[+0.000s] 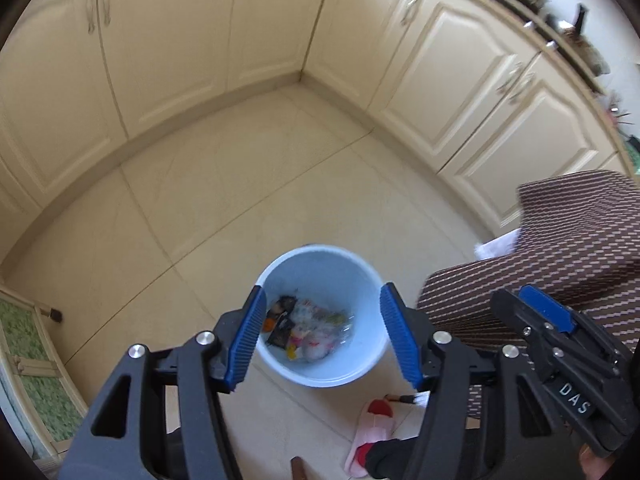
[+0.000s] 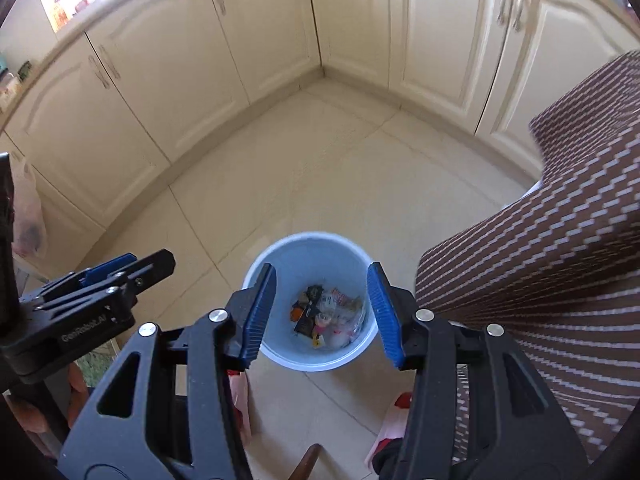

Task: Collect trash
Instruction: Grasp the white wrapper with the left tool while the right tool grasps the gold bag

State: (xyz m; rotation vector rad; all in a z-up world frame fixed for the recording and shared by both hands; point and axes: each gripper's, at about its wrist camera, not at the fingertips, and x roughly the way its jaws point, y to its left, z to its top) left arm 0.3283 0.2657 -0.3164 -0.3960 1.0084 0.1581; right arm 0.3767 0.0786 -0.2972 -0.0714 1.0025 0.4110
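Note:
A light blue bin (image 1: 320,251) stands on the tiled floor, holding several wrappers and bits of trash (image 1: 308,328). My left gripper (image 1: 323,292) hangs above it, open, with nothing between its blue pads. The right wrist view shows the same bin (image 2: 312,239) and trash (image 2: 328,316) below my right gripper (image 2: 322,269), which is also open with nothing in it. Each gripper shows at the edge of the other's view: the right gripper (image 1: 520,300) at the right, the left gripper (image 2: 148,260) at the left.
Cream cabinet doors (image 1: 168,52) meet in a corner behind the bin. A person's brown patterned sleeve (image 2: 540,260) fills the right side. A pink and red slipper (image 1: 372,432) lies on the floor near the bin. A plastic bag (image 2: 24,216) hangs at the left.

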